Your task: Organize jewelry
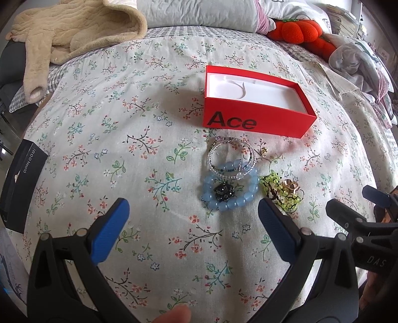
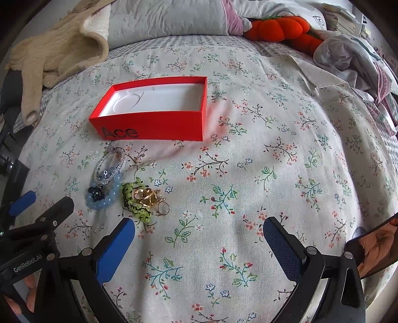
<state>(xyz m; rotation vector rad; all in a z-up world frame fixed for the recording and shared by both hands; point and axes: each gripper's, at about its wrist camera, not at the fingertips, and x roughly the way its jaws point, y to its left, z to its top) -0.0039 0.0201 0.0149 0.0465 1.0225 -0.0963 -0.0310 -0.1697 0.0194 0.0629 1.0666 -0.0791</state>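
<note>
An open red "Ace" box (image 1: 251, 119) with a white empty inside lies on the floral bedspread; it also shows in the right wrist view (image 2: 154, 124). In front of it lies a jewelry pile: a clear bead bracelet (image 1: 232, 157), a blue bead bracelet (image 1: 230, 191) around a black bead cluster (image 1: 223, 191), a green bead piece (image 1: 281, 195) and gold rings (image 1: 291, 185). The right view shows the same blue bracelet (image 2: 104, 195), green piece (image 2: 135, 201) and gold rings (image 2: 146, 196). My left gripper (image 1: 194, 216) is open, just short of the pile. My right gripper (image 2: 199, 231) is open, right of the pile.
A black phone box (image 1: 22, 183) lies at the left edge. A beige fleece garment (image 1: 72, 29), grey pillows (image 1: 199, 12), an orange plush (image 1: 296, 31) and crumpled clothes (image 1: 358, 59) line the far side. The right gripper's arm (image 1: 368, 223) shows at the right.
</note>
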